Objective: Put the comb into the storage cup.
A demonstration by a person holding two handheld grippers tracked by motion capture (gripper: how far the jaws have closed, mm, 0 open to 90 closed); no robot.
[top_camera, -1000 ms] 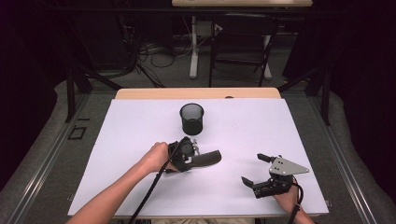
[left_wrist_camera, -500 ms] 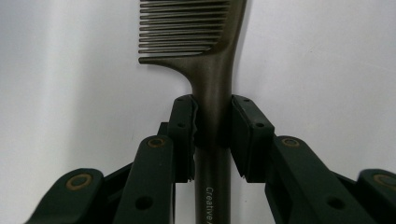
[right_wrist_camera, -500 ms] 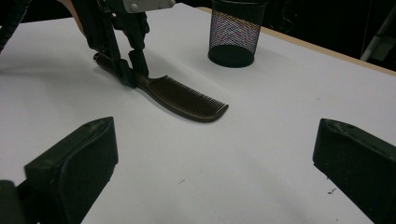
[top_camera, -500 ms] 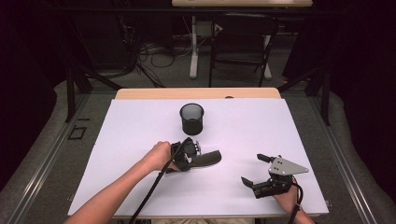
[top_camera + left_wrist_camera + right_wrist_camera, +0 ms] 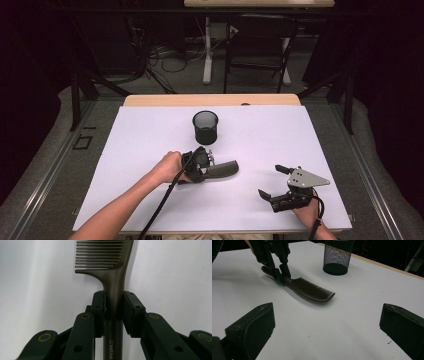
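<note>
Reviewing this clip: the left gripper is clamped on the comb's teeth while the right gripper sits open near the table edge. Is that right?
Not quite. The left gripper is shut on the comb by its handle, just below the teeth, as the left gripper view shows. The rest holds: the right gripper sits open near the table's edge.

A dark brown comb [image 5: 113,277] with pale lettering on its handle lies on a plain white desk [image 5: 140,150] edged in light wood at its far side. A black wire-mesh pen cup [image 5: 205,126] shows a fine grid pattern. Both grippers [image 5: 197,167] [image 5: 275,182] are black; the right one carries a grey plate [image 5: 306,177].
</note>
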